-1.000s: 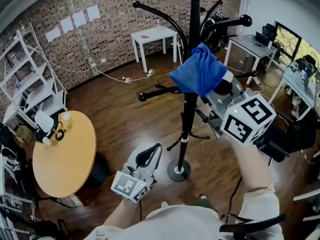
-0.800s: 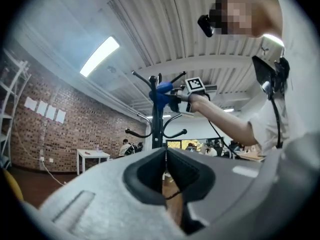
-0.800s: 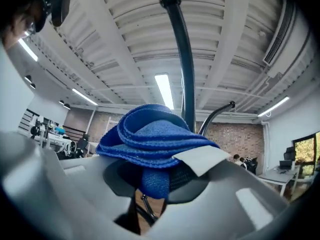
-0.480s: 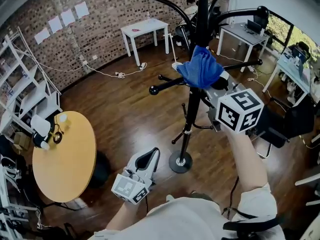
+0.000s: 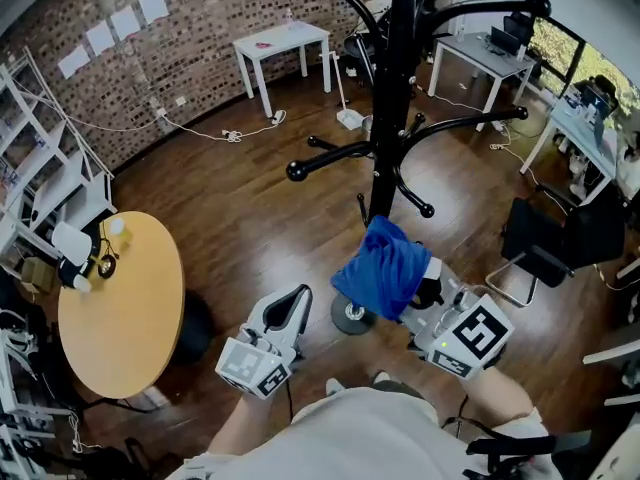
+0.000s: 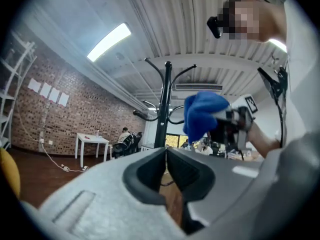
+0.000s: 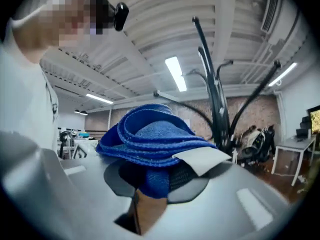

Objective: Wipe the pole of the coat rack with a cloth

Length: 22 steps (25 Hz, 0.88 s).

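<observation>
The black coat rack pole (image 5: 394,98) rises at the centre of the head view, its round base (image 5: 350,318) on the wood floor. A blue cloth (image 5: 382,266) is bunched in my right gripper (image 5: 418,290), which is shut on it low down, just right of the pole's foot and apart from the pole. In the right gripper view the cloth (image 7: 150,136) fills the jaws, with the pole (image 7: 216,101) behind it. My left gripper (image 5: 287,313) hangs low to the left of the base, shut with nothing in it; its own view shows the pole (image 6: 162,109) and the cloth (image 6: 202,113).
A round yellow table (image 5: 120,308) stands at the left, with white shelves (image 5: 50,183) behind it. A white table (image 5: 282,40) is by the brick wall. A black chair (image 5: 560,238) and desks (image 5: 490,58) are at the right. The rack's arms (image 5: 335,158) jut out sideways.
My right gripper has come down with the blue cloth from high on the pole to near its base. The left gripper has stayed low and shut.
</observation>
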{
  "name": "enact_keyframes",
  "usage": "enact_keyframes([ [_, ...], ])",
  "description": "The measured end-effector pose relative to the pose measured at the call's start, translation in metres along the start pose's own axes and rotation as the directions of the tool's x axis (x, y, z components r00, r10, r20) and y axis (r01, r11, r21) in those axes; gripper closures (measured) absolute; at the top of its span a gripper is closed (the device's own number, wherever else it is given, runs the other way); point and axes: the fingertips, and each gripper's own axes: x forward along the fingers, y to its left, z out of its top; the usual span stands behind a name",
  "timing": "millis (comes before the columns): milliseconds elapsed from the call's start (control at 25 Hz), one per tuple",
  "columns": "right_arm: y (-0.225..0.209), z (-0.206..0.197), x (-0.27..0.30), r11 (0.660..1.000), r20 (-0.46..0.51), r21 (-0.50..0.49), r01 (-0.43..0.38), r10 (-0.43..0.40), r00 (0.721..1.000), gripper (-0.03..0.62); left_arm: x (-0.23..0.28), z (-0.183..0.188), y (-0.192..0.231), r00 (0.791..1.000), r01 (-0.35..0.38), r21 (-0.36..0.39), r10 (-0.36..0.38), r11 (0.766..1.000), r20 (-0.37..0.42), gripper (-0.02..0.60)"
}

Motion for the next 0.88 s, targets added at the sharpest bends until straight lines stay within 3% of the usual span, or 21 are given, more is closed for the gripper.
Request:
enact_keyframes([
  [120, -0.029, -0.073, 0.028, 0.995, -0.078, 0.086, 0.056, -0.049, 0.996, 0.497, -0.004, -0.002, 0.015, 0.999, -0.049, -0.011, 0.049, 0.999, -0.012, 0.577],
  [320, -0.101, -0.044, 0.066, 0.973, 0.0, -0.045, 0.226, -0.226, 0.974, 0.497, 0.001, 0.007, 0.007, 1.0, -0.031, 0.01, 0.031, 0.999, -0.003, 0.577],
  [440, -0.12, -0.039, 0.085, 0.967, 0.018, -0.052, 0.248, -0.248, 0.969, 0.497, 0.001, 0.005, 0.004, 1.0, -0.028, 0.007, 0.028, 1.0, -0.001, 0.577],
  [560, -0.121, -0.06, 0.091, 0.964, 0.019, -0.094, 0.248, -0.247, 0.969, 0.497, -0.005, -0.003, 0.004, 0.999, -0.041, -0.019, 0.04, 0.999, -0.016, 0.577],
  [680, -0.12, -0.13, 0.091, 0.968, -0.087, -0.044, 0.246, -0.249, 0.965, 0.497, -0.012, -0.012, 0.01, 0.997, -0.068, -0.035, 0.067, 0.997, -0.034, 0.577],
  [800, -0.122, -0.233, 0.09, 0.966, -0.237, 0.009, 0.26, -0.251, 0.939, 0.497, -0.017, -0.015, 0.018, 0.995, -0.092, -0.034, 0.091, 0.995, -0.042, 0.577],
  [880, -0.123, -0.278, 0.09, 0.965, -0.277, 0.028, 0.26, -0.243, 0.93, 0.497, -0.016, -0.015, 0.019, 0.995, -0.093, -0.028, 0.092, 0.995, -0.048, 0.577],
])
